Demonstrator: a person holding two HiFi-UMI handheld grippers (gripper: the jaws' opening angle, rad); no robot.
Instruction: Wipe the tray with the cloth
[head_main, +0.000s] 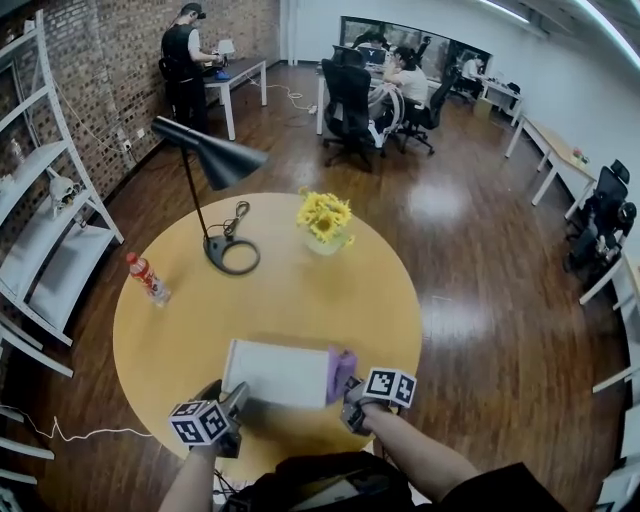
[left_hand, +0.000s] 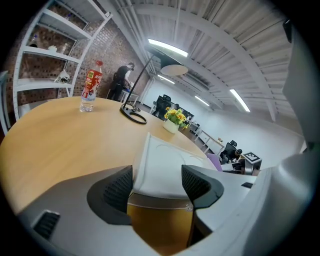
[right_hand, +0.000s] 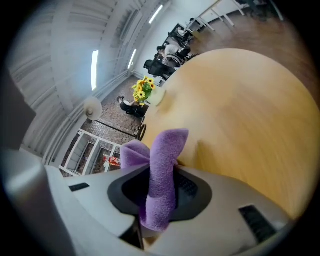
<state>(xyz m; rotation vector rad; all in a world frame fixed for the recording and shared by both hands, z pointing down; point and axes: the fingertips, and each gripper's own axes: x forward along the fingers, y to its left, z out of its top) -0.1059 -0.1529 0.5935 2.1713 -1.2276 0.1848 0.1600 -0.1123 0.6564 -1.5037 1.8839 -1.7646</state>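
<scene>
A white rectangular tray (head_main: 275, 372) lies near the front edge of the round yellow table (head_main: 300, 300). My left gripper (head_main: 235, 398) is at its near left corner. In the left gripper view the tray's edge (left_hand: 165, 160) fills the gap between the pads, so the left gripper (left_hand: 157, 182) is shut on it. A purple cloth (head_main: 341, 370) rests against the tray's right end. My right gripper (head_main: 350, 395) is shut on it. In the right gripper view the cloth (right_hand: 162, 160) stands up in folds out of the right gripper (right_hand: 160, 187), above the bare tabletop.
On the table stand a black lamp (head_main: 215, 160) with a ring base, a vase of yellow flowers (head_main: 325, 222) and a red-labelled bottle (head_main: 148, 278). White shelves (head_main: 40, 230) line the brick wall at left. Desks, chairs and people fill the far room.
</scene>
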